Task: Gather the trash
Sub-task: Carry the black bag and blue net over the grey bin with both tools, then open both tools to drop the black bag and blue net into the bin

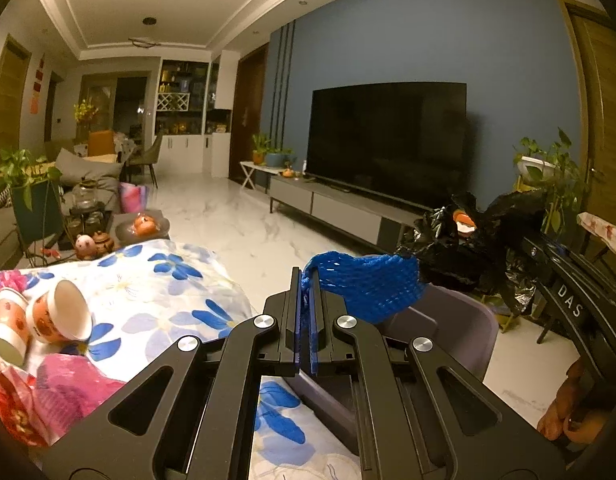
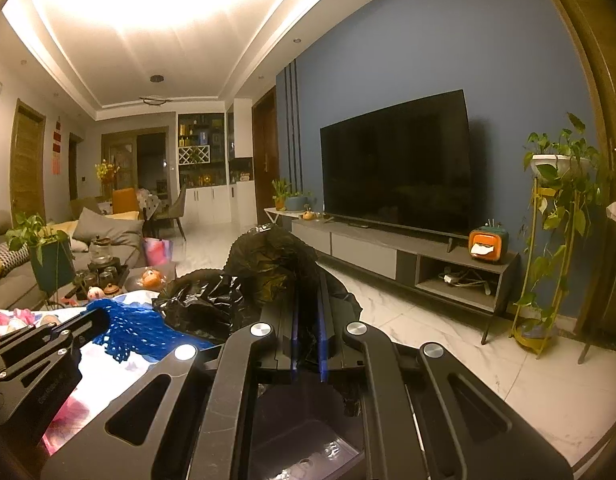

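Left wrist view: the left gripper (image 1: 307, 280) is clamped tight on a blue foam net (image 1: 364, 286), whose far end reaches a black trash bag (image 1: 468, 240), above a floral tablecloth (image 1: 168, 280).
Right wrist view: the right gripper (image 2: 310, 280) is closed on the black trash bag (image 2: 268, 268); the blue foam net (image 2: 136, 328) lies at its left.

between the left gripper's (image 1: 307, 280) matt black fingers sits blue foam mesh netting (image 1: 364, 286); right of them, a crinkled glossy black plastic bag (image 1: 460, 248); left, flowered cloth (image 1: 156, 284).
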The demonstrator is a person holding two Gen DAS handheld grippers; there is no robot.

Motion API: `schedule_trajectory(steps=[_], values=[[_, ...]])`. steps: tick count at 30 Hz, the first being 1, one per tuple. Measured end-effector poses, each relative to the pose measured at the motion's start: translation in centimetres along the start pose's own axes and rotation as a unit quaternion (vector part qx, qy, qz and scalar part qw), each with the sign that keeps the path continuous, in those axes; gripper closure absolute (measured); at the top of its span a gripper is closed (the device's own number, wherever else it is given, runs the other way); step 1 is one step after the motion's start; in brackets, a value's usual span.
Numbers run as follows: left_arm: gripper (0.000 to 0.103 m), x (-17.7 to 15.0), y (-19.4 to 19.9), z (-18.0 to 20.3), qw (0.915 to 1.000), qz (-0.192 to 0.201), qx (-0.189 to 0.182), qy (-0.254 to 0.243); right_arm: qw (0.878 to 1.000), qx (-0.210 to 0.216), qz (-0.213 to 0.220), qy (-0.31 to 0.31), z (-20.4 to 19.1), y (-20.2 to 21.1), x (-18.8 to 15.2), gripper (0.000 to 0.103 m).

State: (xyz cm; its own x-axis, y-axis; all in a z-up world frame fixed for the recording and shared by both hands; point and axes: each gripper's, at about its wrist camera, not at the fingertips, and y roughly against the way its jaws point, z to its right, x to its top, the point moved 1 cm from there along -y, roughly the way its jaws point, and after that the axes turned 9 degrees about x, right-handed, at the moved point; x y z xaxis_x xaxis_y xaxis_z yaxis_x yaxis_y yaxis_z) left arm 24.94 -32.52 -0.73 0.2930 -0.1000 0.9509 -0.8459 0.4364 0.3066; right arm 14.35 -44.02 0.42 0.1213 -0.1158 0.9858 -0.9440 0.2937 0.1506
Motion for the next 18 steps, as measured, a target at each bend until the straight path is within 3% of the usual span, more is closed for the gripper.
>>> schedule_trajectory(steps=[12,14,15,17,18], values=[[0.097,-1.2,-3.0,1.0,0.9985,-0.04,-0.037,-0.006,1.0,0.006,-0.02,-0.004,0.7,-2.0,0.2,0.093],[0.078,-1.4,-3.5,0.8,0.9976,-0.053,-0.045,-0.003,1.0,0.007,-0.024,-0.005,0.8,-2.4,0.0,0.091],[0.07,-1.5,-3.6,0.8,0.9974,-0.055,-0.047,-0.003,1.0,0.007,-0.026,-0.007,0.8,-2.5,0.0,0.085],[0.04,-1.7,-3.4,0.6,0.9974,-0.051,-0.049,-0.001,1.0,0.005,-0.026,-0.008,0.9,-2.6,-0.2,0.067],[0.037,-1.8,-3.2,0.5,0.9979,-0.047,-0.046,-0.001,1.0,0.004,-0.024,-0.009,0.8,-2.5,-0.2,0.06]])
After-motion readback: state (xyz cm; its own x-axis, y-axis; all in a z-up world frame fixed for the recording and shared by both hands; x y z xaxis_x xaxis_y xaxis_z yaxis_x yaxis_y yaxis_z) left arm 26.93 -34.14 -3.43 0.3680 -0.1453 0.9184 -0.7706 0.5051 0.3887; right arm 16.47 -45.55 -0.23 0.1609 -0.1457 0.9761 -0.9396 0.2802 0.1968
